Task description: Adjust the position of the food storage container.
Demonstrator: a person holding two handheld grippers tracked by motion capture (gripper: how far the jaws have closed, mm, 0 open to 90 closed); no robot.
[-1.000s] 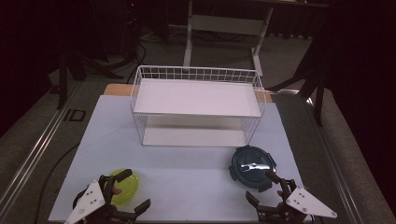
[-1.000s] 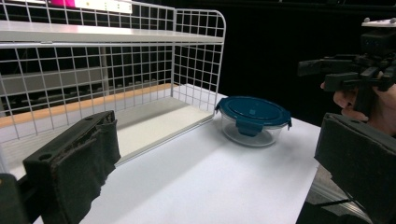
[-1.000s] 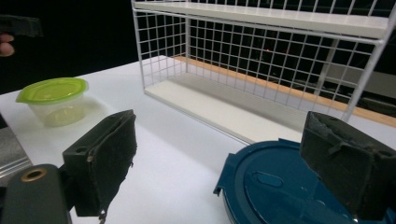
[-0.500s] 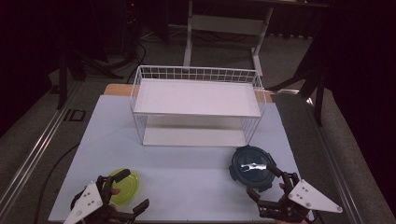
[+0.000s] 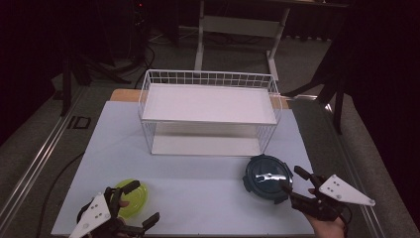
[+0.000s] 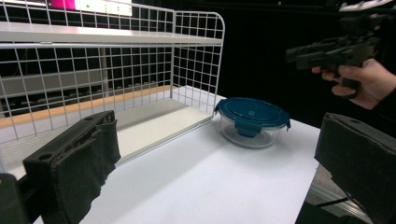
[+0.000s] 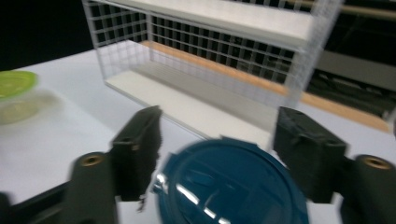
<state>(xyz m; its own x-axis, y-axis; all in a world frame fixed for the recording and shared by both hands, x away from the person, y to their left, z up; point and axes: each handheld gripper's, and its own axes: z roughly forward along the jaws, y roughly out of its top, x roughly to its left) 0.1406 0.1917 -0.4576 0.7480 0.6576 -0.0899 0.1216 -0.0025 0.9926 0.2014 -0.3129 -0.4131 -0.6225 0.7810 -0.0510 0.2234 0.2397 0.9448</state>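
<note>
Two risks I see: if my right tongs (image 5: 293, 179) drop off-centre, a jaw could clip the box (image 5: 267, 177) lid and shove it across the bench (image 5: 198, 168). Jaws wide, straddling the box from above, not touching. Left tongs (image 5: 140, 202) wide beside the bowl (image 5: 132, 198).

Dim lab or recording studio, black surroundings, white sheet covering the tabletop (image 5: 198, 193), metal rail (image 5: 34, 163) along its edge, cables (image 5: 143, 54) on grey carpet, bare stand frame (image 5: 237, 25) behind, white wire shelf rack (image 5: 208, 106) staged centrally
</note>
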